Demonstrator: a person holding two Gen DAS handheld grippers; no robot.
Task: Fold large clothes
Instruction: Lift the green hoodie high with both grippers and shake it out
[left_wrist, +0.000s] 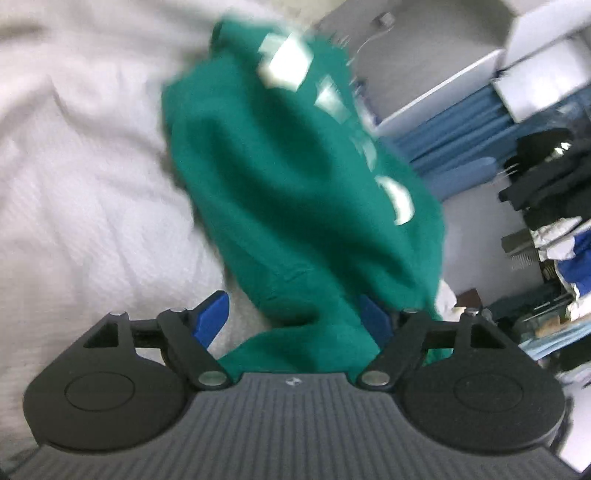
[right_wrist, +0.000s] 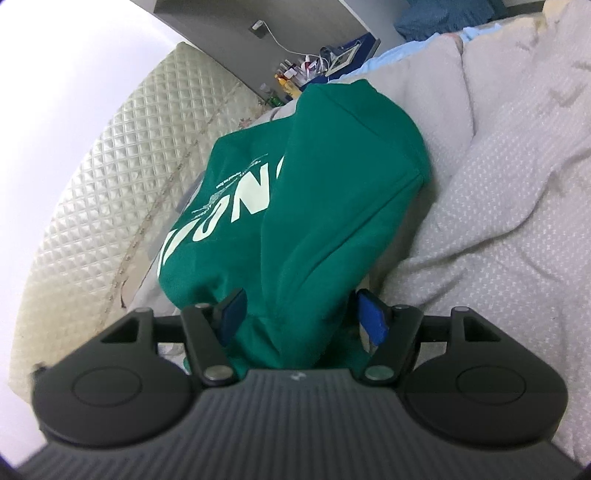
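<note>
A green sweatshirt (left_wrist: 288, 184) with pale lettering lies bunched and folded over on the white bedcover (left_wrist: 74, 184); it is motion-blurred in the left wrist view. My left gripper (left_wrist: 291, 302) stands open around its near end, and bedcover shows between the left blue pad (left_wrist: 212, 317) and the cloth. In the right wrist view the sweatshirt (right_wrist: 332, 184) shows one layer folded over its lettering. My right gripper (right_wrist: 302, 295) is open with a fold of the cloth between its blue pads (right_wrist: 373, 321), which do not pinch it.
A quilted cream headboard (right_wrist: 110, 166) rises on the left, and a cluttered bedside surface (right_wrist: 306, 70) sits behind the sweatshirt. Rumpled bedcover (right_wrist: 498, 221) spreads to the right. Beyond the bed's edge are blue fabric (left_wrist: 461, 136) and hanging dark clothes (left_wrist: 546, 177).
</note>
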